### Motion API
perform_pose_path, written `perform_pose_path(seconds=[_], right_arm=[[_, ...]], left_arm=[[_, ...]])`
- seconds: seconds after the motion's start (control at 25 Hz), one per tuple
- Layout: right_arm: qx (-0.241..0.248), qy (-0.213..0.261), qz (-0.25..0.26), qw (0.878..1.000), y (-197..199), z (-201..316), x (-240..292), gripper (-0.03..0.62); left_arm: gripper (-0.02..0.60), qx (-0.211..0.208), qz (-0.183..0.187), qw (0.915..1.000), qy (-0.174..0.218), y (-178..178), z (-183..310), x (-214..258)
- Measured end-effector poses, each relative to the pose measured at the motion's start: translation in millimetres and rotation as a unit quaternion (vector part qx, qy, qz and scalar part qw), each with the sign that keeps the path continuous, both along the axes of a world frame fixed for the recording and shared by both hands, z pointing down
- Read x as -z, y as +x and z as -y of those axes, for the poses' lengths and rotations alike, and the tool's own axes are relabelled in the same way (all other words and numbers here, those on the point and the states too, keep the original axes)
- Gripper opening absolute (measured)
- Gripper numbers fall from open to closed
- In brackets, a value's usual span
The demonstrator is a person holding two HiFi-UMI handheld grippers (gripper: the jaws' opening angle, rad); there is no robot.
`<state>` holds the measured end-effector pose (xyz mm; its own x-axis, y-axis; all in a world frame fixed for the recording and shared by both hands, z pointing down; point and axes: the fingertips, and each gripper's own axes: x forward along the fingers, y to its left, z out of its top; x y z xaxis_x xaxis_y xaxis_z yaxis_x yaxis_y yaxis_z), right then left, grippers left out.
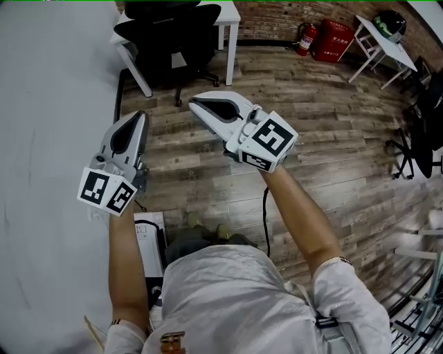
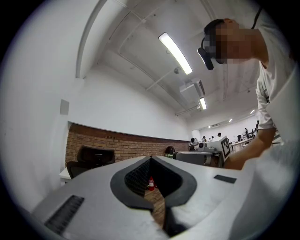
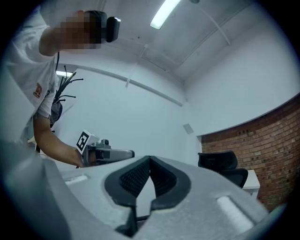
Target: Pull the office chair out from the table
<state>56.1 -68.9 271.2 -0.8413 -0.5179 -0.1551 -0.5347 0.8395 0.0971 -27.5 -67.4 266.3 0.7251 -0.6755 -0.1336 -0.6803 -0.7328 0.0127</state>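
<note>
Floorboards (image 1: 325, 131) lie open between a person's two grippers and the white table (image 1: 230, 17) by the far brick wall. The black office chair (image 1: 169, 34) stands pushed in between the table's legs, its wheeled base on the wood. A white wall runs along the left edge. A red box (image 1: 335, 39), its contents not visible, stands just beside a fire extinguisher (image 1: 305, 38). The left gripper (image 1: 142, 115) and right gripper (image 1: 193, 104) are both clenched on nothing, well short of the chair.
</note>
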Motion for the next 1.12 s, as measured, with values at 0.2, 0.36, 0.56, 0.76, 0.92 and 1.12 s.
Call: perform_pose_path(seconds=[0.2, 0.36, 0.56, 0.76, 0.92, 1.12], right_arm=[[-0.002, 0.005, -0.005, 1.000, -10.1, 39.6, 1.0, 0.002], [-0.011, 0.005, -0.013, 1.000, -26.3, 82.4, 1.4, 0.002], [-0.032, 0.010, -0.033, 0.999, -49.2, 143.2, 3.4, 0.002], [-0.059, 0.012, -0.070, 0.996, -64.7, 198.5, 1.9, 0.002], [-0.073, 0.007, -0.102, 0.992, -64.7, 240.3, -0.7, 0.002], [-0.084, 0.011, -0.149, 0.985, -55.3, 291.6, -4.5, 0.026]], left_arm=[[0.000, 0.000, 0.003, 1.0000, 0.009, -15.0, 39.6, 0.6], [0.000, -0.002, 0.001, 0.9998, 0.019, -37.5, 86.3, 3.2], [0.000, -0.018, 0.018, 0.9991, 0.036, -63.8, 149.0, 6.9], [0.000, -0.029, 0.057, 0.9970, 0.045, -87.0, 209.4, 3.1], [0.000, -0.021, 0.082, 0.9951, 0.050, -100.8, 256.9, 5.1], [0.005, -0.014, 0.138, 0.9882, 0.066, -111.6, 315.8, 0.8]])
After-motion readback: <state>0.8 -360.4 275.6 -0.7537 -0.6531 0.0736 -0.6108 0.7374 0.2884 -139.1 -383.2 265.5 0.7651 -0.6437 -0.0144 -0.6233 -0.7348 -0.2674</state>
